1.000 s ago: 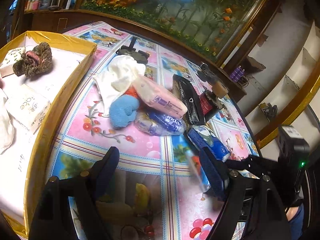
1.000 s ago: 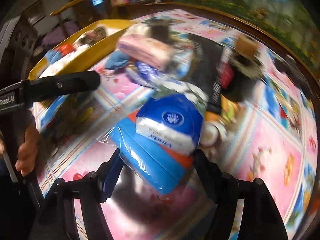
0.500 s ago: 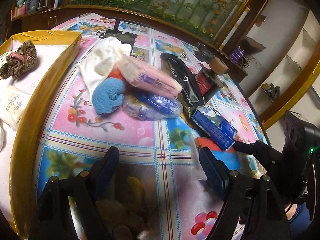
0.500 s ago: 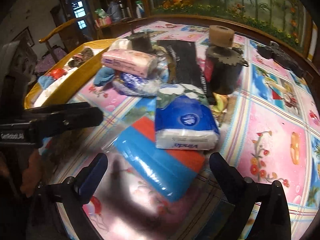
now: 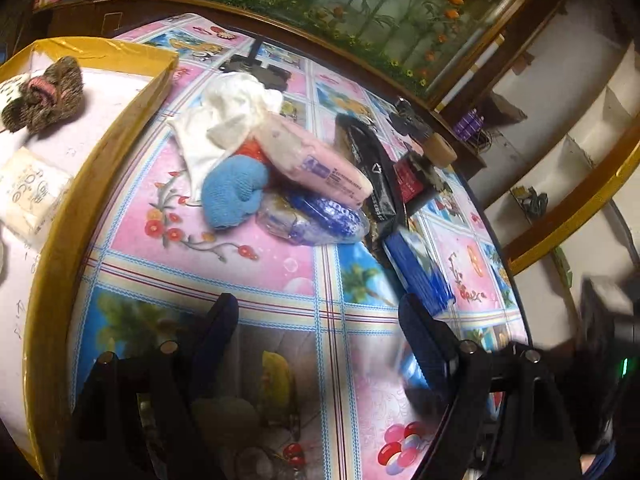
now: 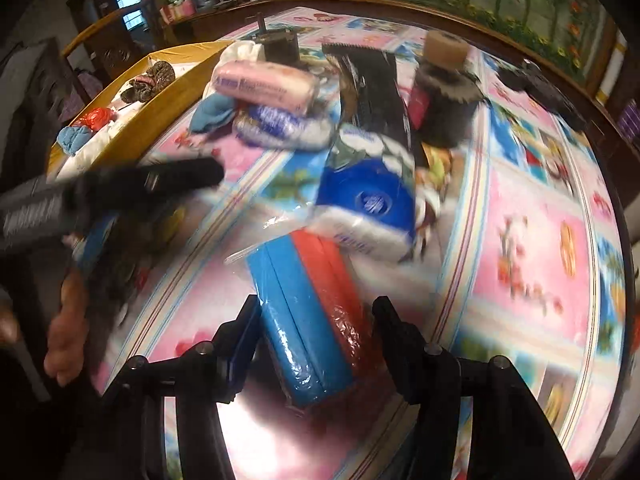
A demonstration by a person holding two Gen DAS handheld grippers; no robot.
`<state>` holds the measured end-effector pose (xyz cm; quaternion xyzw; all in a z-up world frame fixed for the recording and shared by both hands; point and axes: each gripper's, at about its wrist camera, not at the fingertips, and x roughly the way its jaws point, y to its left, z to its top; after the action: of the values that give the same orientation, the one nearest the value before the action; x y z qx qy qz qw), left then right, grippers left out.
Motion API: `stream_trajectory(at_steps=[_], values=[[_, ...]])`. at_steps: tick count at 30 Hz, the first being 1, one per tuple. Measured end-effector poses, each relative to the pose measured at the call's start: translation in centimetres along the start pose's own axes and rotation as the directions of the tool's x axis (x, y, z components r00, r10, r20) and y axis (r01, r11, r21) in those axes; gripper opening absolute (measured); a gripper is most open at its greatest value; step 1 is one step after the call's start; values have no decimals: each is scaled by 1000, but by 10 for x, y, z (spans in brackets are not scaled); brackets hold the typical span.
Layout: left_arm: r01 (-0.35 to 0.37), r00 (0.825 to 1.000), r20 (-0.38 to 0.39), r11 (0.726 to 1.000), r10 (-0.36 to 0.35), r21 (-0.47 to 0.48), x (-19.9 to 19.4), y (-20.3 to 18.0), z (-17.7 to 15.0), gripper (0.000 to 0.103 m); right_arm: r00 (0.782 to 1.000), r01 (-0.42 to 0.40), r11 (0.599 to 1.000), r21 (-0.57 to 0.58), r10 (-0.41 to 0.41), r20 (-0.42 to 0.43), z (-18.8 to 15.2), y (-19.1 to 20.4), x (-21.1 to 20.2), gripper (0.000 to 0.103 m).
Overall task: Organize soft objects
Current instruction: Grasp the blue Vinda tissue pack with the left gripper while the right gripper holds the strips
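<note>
A blue and red sponge pack in clear wrap (image 6: 312, 308) lies on the table between the fingers of my right gripper (image 6: 316, 320), whose jaws stand close against its sides. A blue tissue pack (image 6: 366, 200) lies just beyond it. My left gripper (image 5: 320, 320) is open and empty above the tablecloth. Ahead of it lie a white cloth (image 5: 224, 120), a blue knit sock (image 5: 232, 196), a pink tissue pack (image 5: 316, 164) and a blue-print bag (image 5: 320, 220).
A yellow-rimmed tray (image 5: 52, 240) at the left holds a brown knit piece (image 5: 44, 92) and a white tissue pack (image 5: 28, 196). A black pouch (image 5: 372, 168), a dark jar with a tan lid (image 6: 444, 80) and a black device (image 6: 548, 88) stand further back.
My right gripper has moved forward over the sponge pack and narrowed its jaws around it. The left gripper has shifted slightly and stays open.
</note>
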<state>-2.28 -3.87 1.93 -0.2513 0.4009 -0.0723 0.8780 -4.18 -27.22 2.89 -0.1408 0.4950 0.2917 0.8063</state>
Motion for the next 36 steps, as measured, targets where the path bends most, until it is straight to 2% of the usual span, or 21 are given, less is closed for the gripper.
stream_trajectory(at_steps=[3,5,6,9,11,13,15,16,18,20,21,24,26,28,29,31,32,34,36], values=[[16,1000,-18,1000,-16,20,4,-3,-2,83,998,32,997,64,-35,46,-28,5,-14,61],[6,1000,-23,998,-5,55,6,-9,-5,83,994,95,989,113,-101,42,-38,0,-19,61],[32,999,-45,996,-29,80,9,-14,-6,83,985,165,976,141,-172,35,-42,-5,-23,61],[59,996,-79,988,-48,146,12,-27,-12,83,960,268,945,187,-279,36,-54,-15,-32,61],[73,995,-75,984,-62,161,9,-35,-14,83,965,240,944,226,-258,54,-61,-24,-33,61],[83,994,-86,988,-72,128,6,-40,-12,83,971,197,943,269,-226,82,-66,-32,-35,62],[117,984,-143,991,-106,64,9,-48,-4,84,967,200,944,263,-233,101,-68,-36,-35,62],[111,980,-170,993,-102,41,12,-55,1,85,966,196,943,269,-232,110,-69,-39,-36,62],[38,976,-215,999,-37,-1,23,-69,9,85,966,183,942,282,-226,128,-70,-44,-36,62],[17,972,-236,1000,-18,-3,34,-85,12,85,968,139,942,307,-194,157,-77,-54,-38,62],[-36,969,-244,999,38,11,41,-92,14,85,971,91,937,336,-159,180,-80,-61,-41,62],[-171,951,-252,984,180,58,62,-112,13,85,969,40,932,361,-124,213,-86,-65,-46,62],[-251,938,-223,964,264,85,70,-119,13,85,967,40,935,353,-125,220,-88,-62,-46,62],[-308,924,-211,948,319,82,77,-118,13,85,966,42,937,347,-127,226,-88,-60,-46,62],[-326,917,-217,943,334,74,83,-117,13,85,966,38,937,347,-124,229,-90,-60,-46,62],[-303,917,-254,951,308,60,95,-111,10,88,965,24,936,352,-113,235,-90,-62,-46,62],[-297,922,-230,951,310,90,96,-116,9,88,965,16,934,356,-108,239,-90,-63,-46,62],[-260,927,-232,951,295,170,100,-122,4,87,965,13,934,357,-106,242,-91,-63,-47,62],[-248,935,-203,945,291,212,94,-122,0,76,964,14,934,357,-107,243,-91,-62,-46,62]])
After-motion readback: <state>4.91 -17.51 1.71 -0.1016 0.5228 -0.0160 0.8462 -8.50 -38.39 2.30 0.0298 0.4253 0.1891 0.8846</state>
